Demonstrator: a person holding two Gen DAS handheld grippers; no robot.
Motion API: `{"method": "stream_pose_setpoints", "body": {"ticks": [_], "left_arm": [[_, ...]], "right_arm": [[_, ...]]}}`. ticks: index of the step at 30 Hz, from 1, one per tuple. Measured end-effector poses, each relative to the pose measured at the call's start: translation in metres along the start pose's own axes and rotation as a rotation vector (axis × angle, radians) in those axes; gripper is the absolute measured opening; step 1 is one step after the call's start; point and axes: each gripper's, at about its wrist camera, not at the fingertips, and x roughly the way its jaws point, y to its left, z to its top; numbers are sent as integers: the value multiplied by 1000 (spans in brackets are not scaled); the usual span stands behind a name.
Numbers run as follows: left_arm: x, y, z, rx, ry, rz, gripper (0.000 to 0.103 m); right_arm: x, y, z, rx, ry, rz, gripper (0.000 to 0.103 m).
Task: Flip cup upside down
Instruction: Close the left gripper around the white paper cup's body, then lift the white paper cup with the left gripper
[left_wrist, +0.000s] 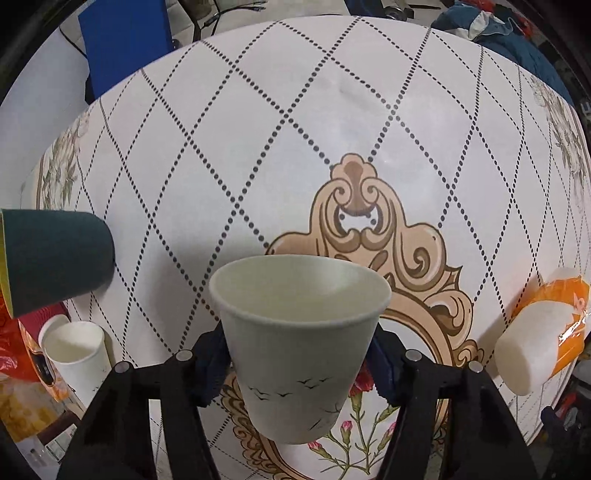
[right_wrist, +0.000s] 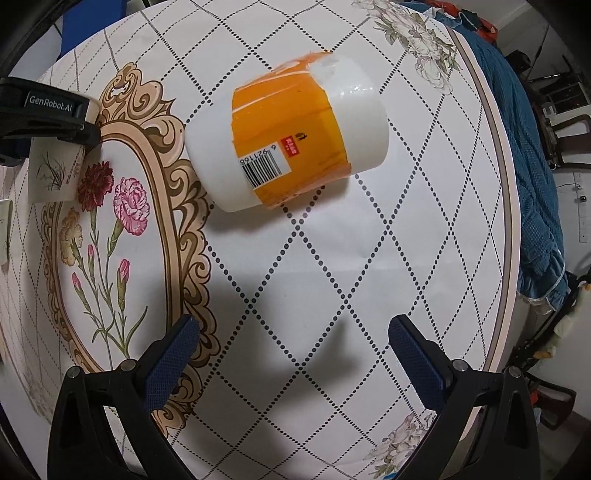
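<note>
Paper, pale and printed with small black birds: that is the cup (left_wrist: 301, 347) I have in my left gripper (left_wrist: 301, 363), the jaws pressed against its sides about halfway up the wall. It is mouth up, with the rim tipped a little away from the camera and the base toward me, and I judge it lifted clear of the desk (left_wrist: 258, 147), though the base edge is too close to the cloth pattern to be sure. So the grasp is made and the turn itself is not: the opening faces upward and the whole rotation is left, then setting it rim down on the flowered cloth.

My right gripper (right_wrist: 293, 345) holds nothing, its blue pads (right_wrist: 171, 363) spread wide above bare cloth. Ahead of it lies a sleeve of white cups in an orange wrapper (right_wrist: 288, 136) on its side, well apart from my jaws. At that view's left edge I can see the other gripper's body clamped on the cup.

Off to the left in the left view stands a second white cup (left_wrist: 79, 354), mouth up, beside a dark green cylinder (left_wrist: 55, 258); neither is in the way of the turn, I think.
</note>
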Motion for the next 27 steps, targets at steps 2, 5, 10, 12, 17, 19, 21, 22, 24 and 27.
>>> {"method": "stream_pose_setpoints", "body": {"ticks": [2,5,10,12,17,19,21,22,24,27], "left_arm": [[-4,-2,4,-2,-5,-2,60],[-10,0,4,-1,-15,-2,60],[-35,-18,1,7,-33,-9,60],[-47,-14,-5,8,-37,-15,60],[-69,-4,-36,15,-36,-18,60],[-77,3,-58,16,-28,-16,60],[-81,9,-77,18,-21,-8,60],[-82,11,-87,17,-16,-8,60],[-83,17,-113,14,-4,-8,60],[-85,26,-149,13,10,-12,60]], "right_arm": [[2,4,-4,1,1,1,103],[2,5,-6,4,1,-1,103],[1,5,-7,-2,-1,-2,103],[0,5,-8,-9,-3,-1,103],[-6,11,-13,-25,-15,-4,103],[-9,13,-18,-29,-20,0,103],[-14,16,-24,-34,-28,0,103],[-16,18,-27,-36,-32,2,103],[-21,21,-37,-40,-40,2,103],[-31,27,-55,-42,-53,2,103]]}}
